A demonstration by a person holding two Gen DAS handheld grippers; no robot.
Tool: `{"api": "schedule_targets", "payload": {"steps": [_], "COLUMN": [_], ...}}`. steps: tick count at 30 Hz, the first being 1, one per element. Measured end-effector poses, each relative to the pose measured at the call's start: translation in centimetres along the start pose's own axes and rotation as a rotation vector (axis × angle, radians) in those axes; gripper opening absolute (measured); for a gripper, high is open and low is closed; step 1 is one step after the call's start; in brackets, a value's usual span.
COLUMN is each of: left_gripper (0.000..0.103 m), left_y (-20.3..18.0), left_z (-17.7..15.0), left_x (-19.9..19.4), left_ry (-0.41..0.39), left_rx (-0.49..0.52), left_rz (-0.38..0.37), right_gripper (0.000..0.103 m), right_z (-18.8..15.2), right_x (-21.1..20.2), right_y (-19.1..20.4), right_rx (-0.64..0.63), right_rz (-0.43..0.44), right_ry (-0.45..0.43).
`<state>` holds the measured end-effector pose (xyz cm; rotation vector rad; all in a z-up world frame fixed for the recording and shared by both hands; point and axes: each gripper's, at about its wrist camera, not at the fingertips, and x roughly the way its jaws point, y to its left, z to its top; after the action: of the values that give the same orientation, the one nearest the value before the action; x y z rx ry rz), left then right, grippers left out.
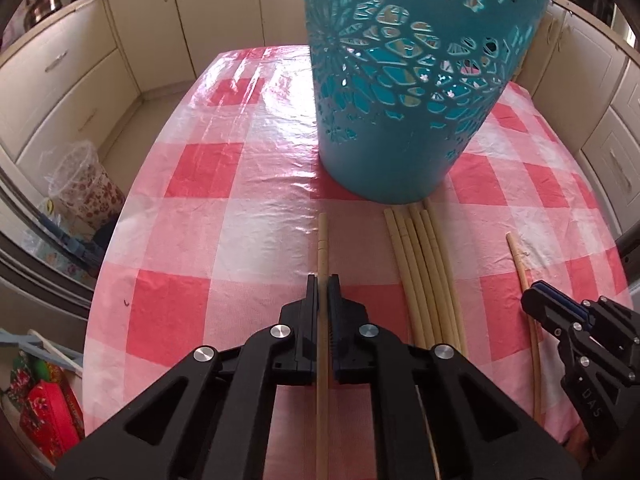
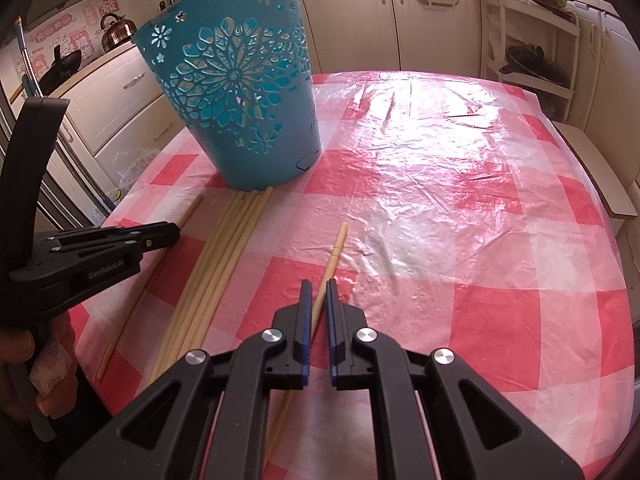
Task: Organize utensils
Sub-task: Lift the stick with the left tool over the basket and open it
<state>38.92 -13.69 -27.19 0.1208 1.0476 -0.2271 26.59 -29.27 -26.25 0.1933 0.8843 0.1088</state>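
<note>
A teal cut-out basket (image 1: pixel 404 80) stands on the red-and-white checked table (image 1: pixel 200 220); it also shows in the right wrist view (image 2: pixel 244 92). Several pale chopsticks (image 1: pixel 424 272) lie bundled in front of it, also seen from the right (image 2: pixel 216 264). My left gripper (image 1: pixel 323 284) is shut on a single chopstick (image 1: pixel 322 240) lying left of the bundle. My right gripper (image 2: pixel 318 288) straddles another single chopstick (image 2: pixel 334 256) right of the bundle, its jaws narrow around it; from the left it appears at the right edge (image 1: pixel 538 300) over that chopstick (image 1: pixel 516 252).
Cream kitchen cabinets (image 2: pixel 432 20) surround the table. A kettle (image 1: pixel 40 4) sits on the left counter. A floral bin (image 1: pixel 88 188) and bags stand on the floor at the left. A white rack (image 2: pixel 532 60) stands at the far right.
</note>
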Motion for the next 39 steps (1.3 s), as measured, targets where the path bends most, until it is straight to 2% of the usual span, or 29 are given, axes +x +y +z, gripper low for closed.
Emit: {"api": "schedule_targets", "payload": {"steps": [5, 9, 19, 23, 32, 39], "left_gripper": [0.005, 0.005, 0.005, 0.005, 0.005, 0.005], "left_y": [1.6, 2.7, 2.4, 2.0, 1.2, 2.4], "left_z": [-1.5, -2.3, -3.0, -2.7, -1.8, 1.9], "left_x": [-2.3, -5.9, -15.1, -17.3, -20.1, -22.2], "left_ry": [-0.045, -0.131, -0.383, -0.459, -0.537, -0.655], "left_rx": [-0.070, -0.108, -0.100, -0.096, -0.108, -0.182], "left_rz": [-0.036, -0.061, -0.034, -0.038, -0.075, -0.132], "right_gripper": [0.007, 0.007, 0.007, 0.007, 0.007, 0.007], "right_z": [-0.3, -0.4, -0.8, -0.8, -0.7, -0.7], "right_x": [-0.1, -0.1, -0.5, -0.5, -0.5, -0.5], "right_y": [0.2, 0.3, 0.9, 0.8, 0.7, 0.7], "right_rx": [-0.013, -0.016, -0.031, -0.027, -0.030, -0.027], "right_rz": [-0.007, -0.012, -0.046, -0.043, -0.043, -0.038], "right_ry": [-0.019, -0.024, -0.033, -0.035, -0.037, -0.036]}}
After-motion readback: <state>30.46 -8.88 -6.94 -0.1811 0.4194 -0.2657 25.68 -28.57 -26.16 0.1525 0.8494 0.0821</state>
